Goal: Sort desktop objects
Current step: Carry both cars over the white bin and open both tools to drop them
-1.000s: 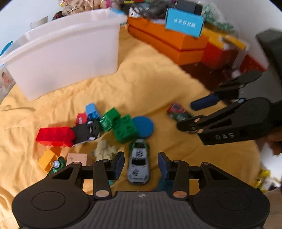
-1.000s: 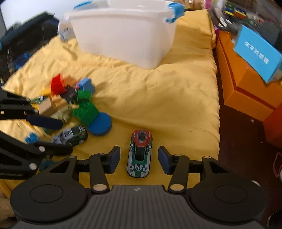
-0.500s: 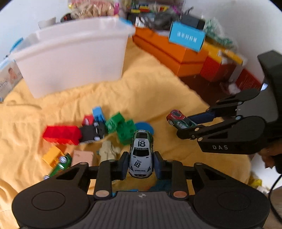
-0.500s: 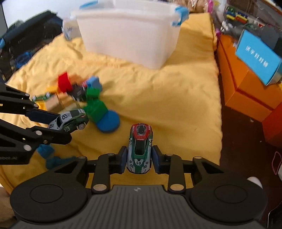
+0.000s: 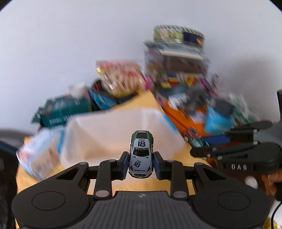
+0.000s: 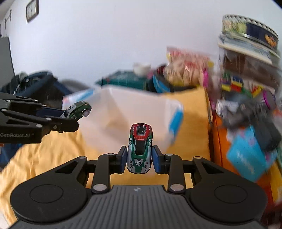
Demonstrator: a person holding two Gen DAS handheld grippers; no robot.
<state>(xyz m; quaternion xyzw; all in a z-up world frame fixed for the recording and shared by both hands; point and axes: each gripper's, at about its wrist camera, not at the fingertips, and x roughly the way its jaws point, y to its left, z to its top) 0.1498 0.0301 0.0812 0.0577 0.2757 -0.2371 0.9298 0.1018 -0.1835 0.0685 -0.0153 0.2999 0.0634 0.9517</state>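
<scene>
Aloft, left gripper (image 5: 140, 163) fingers clamp the "18 RACING" car (image 5: 141, 155); right gripper (image 6: 139, 159) fingers clamp the "59" car (image 6: 140, 149).

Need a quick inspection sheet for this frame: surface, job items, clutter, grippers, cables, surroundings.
Surface: yellow cloth, wrinkled.
Job's things: white number 18 car and red-green number 59 car, both lifted, in front of the white plastic bin.
Clutter: orange boxes, blue card, snack bags, round tin; blurred.
Grippers: left gripper shut on the 18 car; right gripper shut on the 59 car.
Cables: thin dark cable at the left view's lower right edge.
Surroundings: white wall, framed item.
</scene>
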